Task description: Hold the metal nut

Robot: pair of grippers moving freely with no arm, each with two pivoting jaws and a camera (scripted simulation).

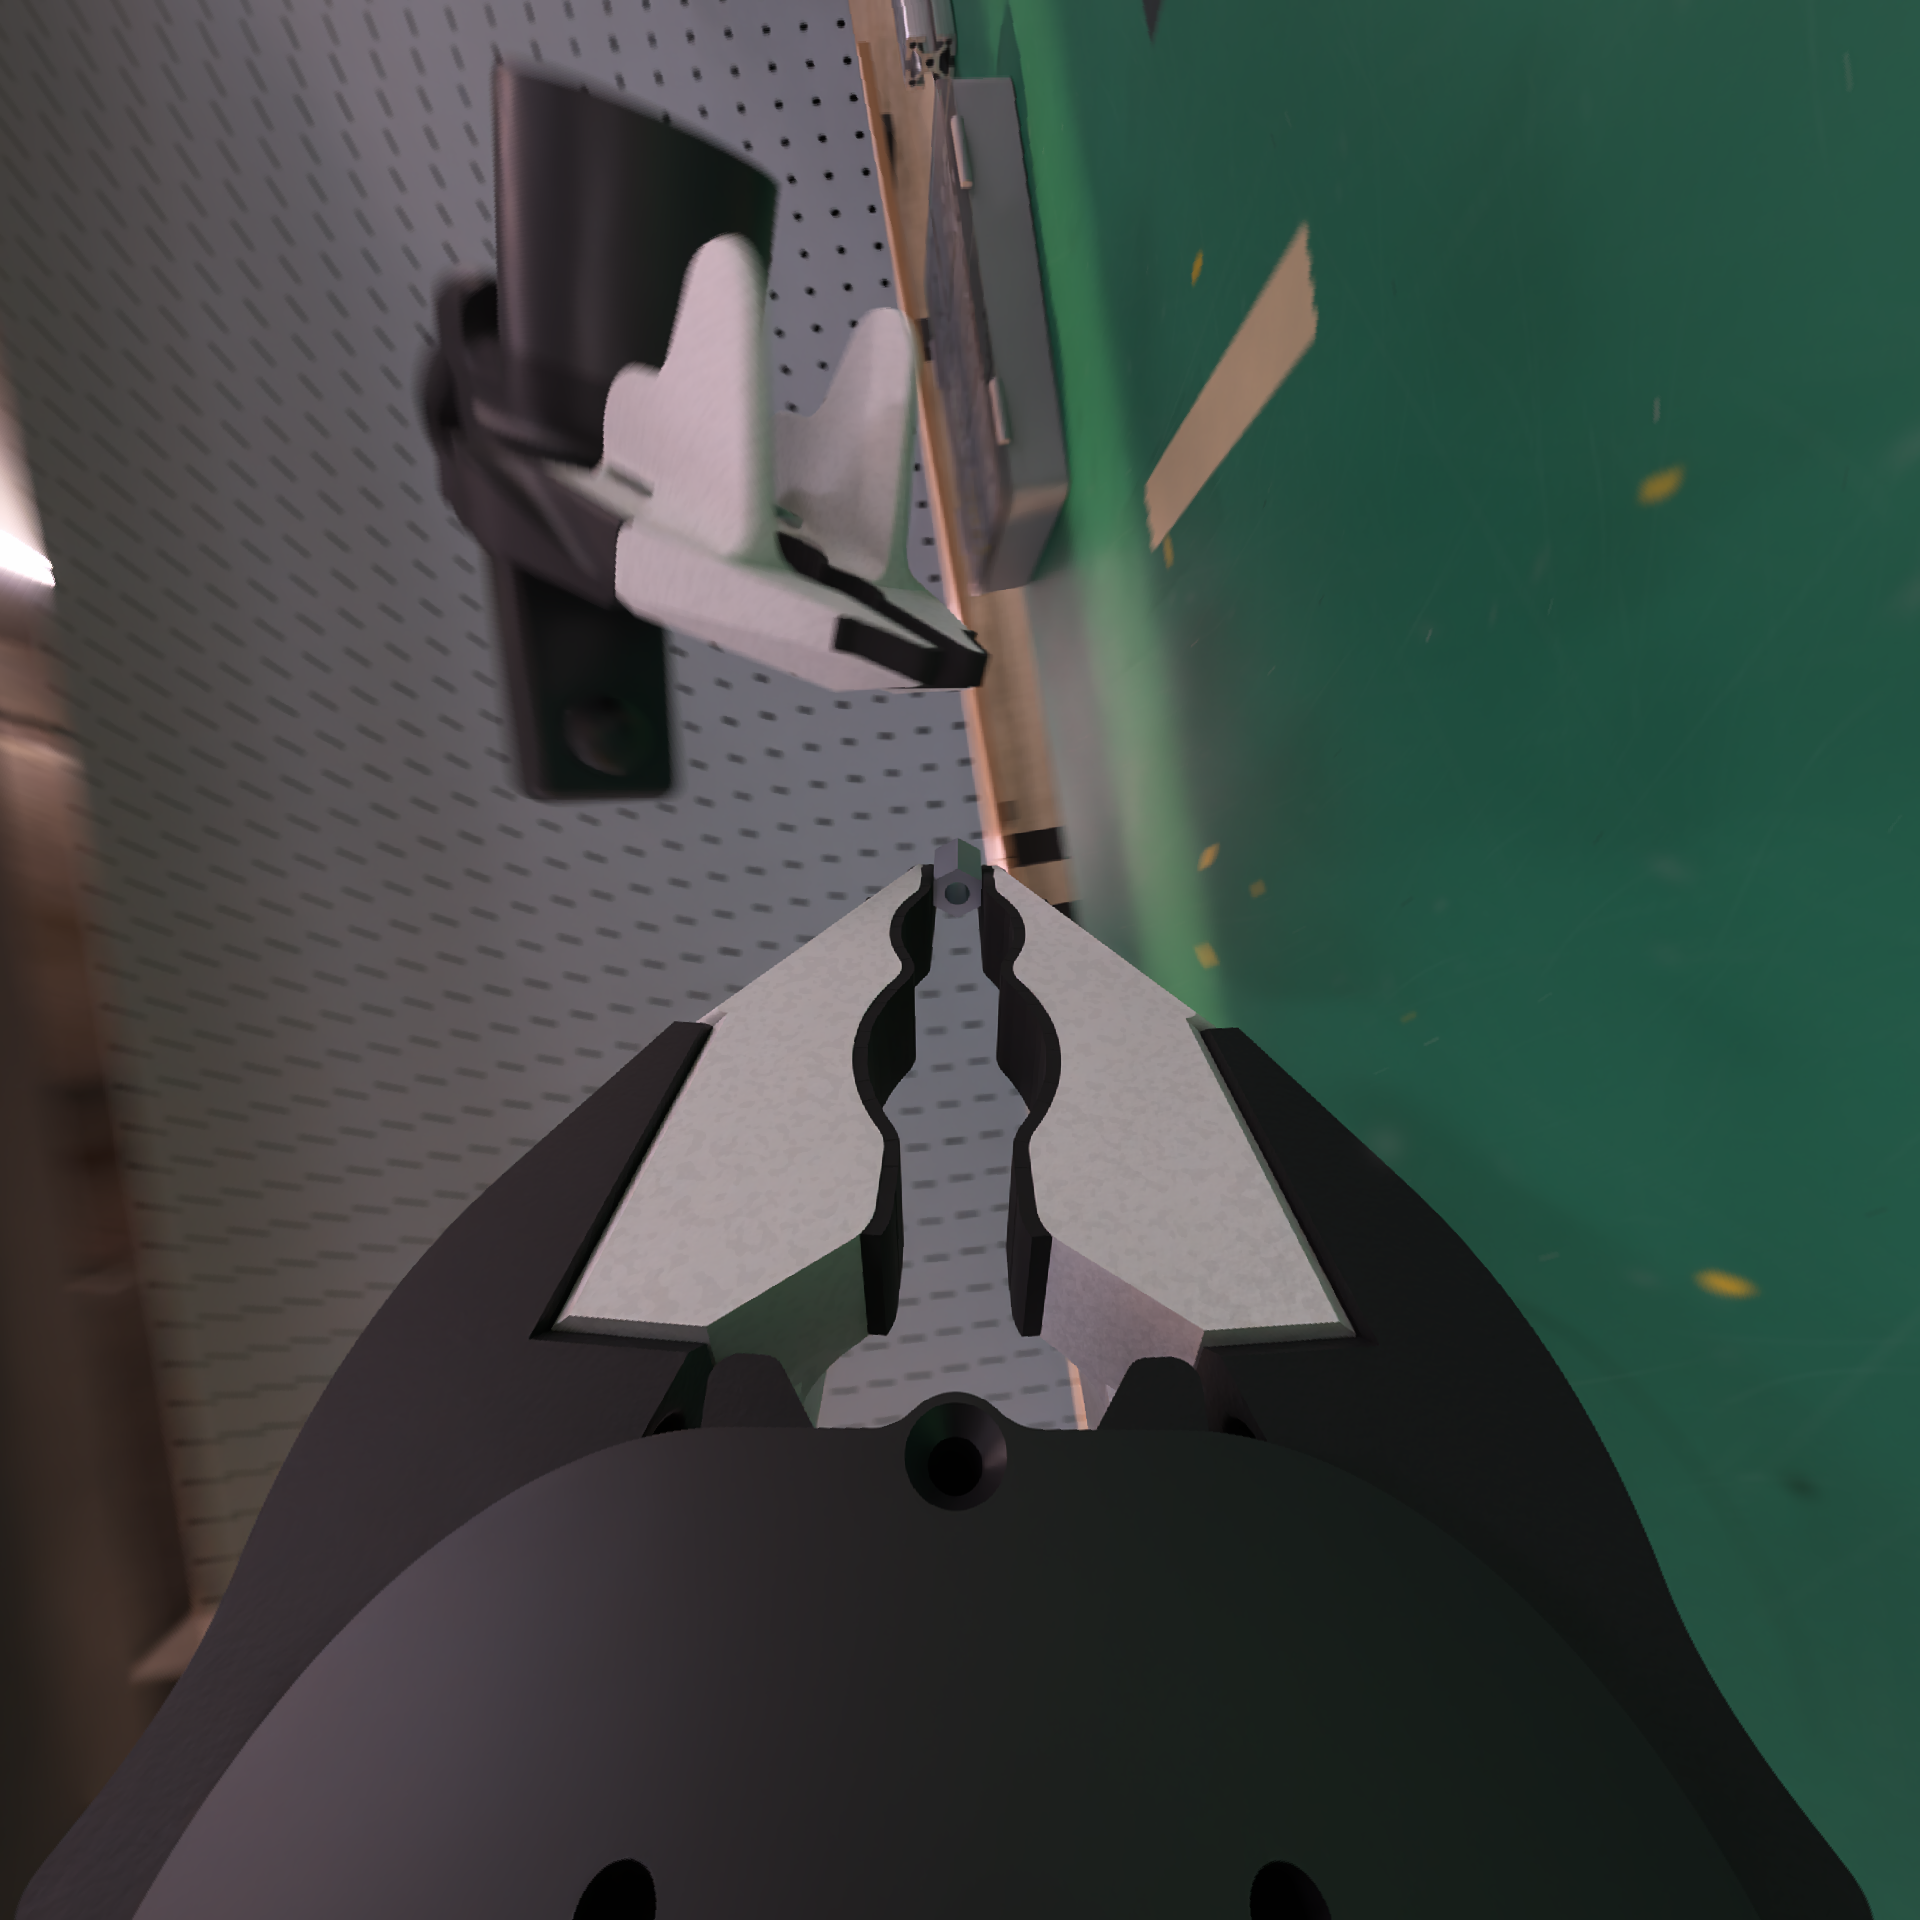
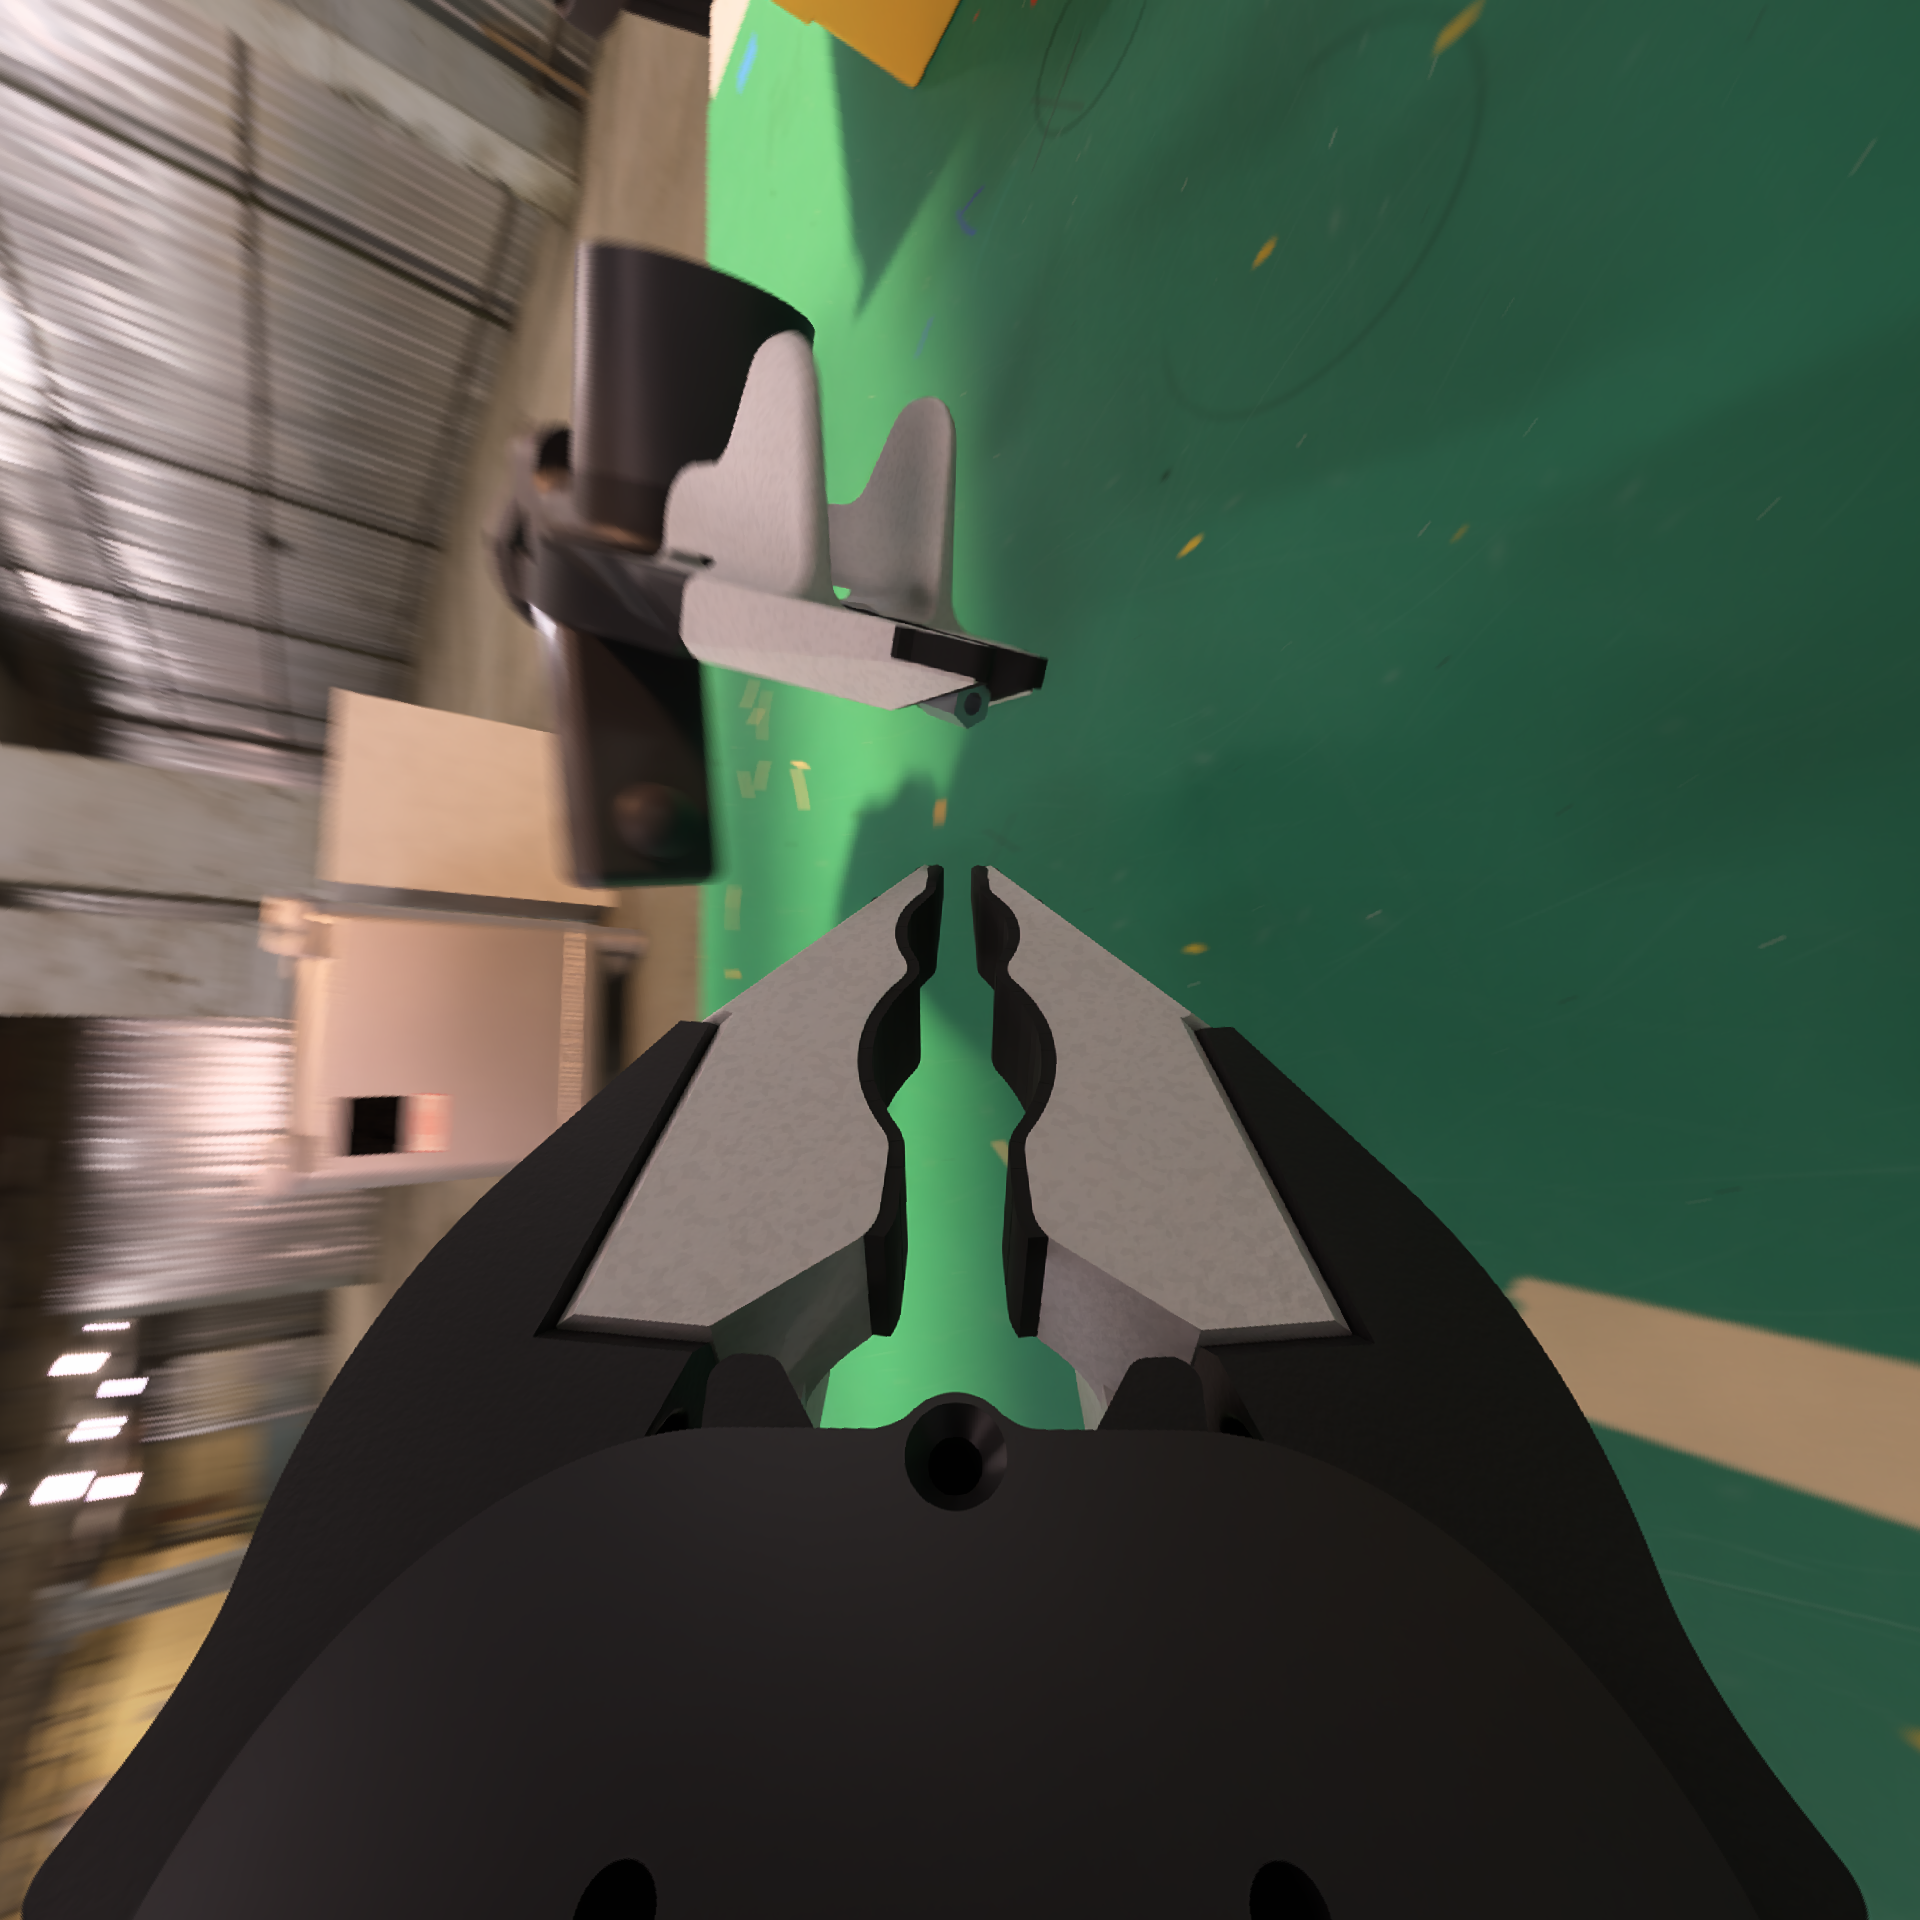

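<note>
A small grey metal nut (image 1: 957, 891) sits between the fingertips of my left gripper (image 1: 957, 883), which is shut on it and holds it off the green mat (image 1: 1507, 935). In the right wrist view the same nut (image 2: 968, 704) shows at the tips of the left gripper (image 2: 1003, 673), which lies crosswise ahead. My right gripper (image 2: 957, 881) has its jaws almost together, with only a thin slit between them and nothing held. It also shows in the left wrist view (image 1: 951, 660), crosswise above the nut and apart from it.
A grey flat box (image 1: 992, 343) lies at the mat's edge beside a wooden strip. A tan tape strip (image 1: 1236, 384) lies on the mat. A perforated grey wall (image 1: 260, 416) is to the left. An orange object (image 2: 873, 31) sits at the far mat edge.
</note>
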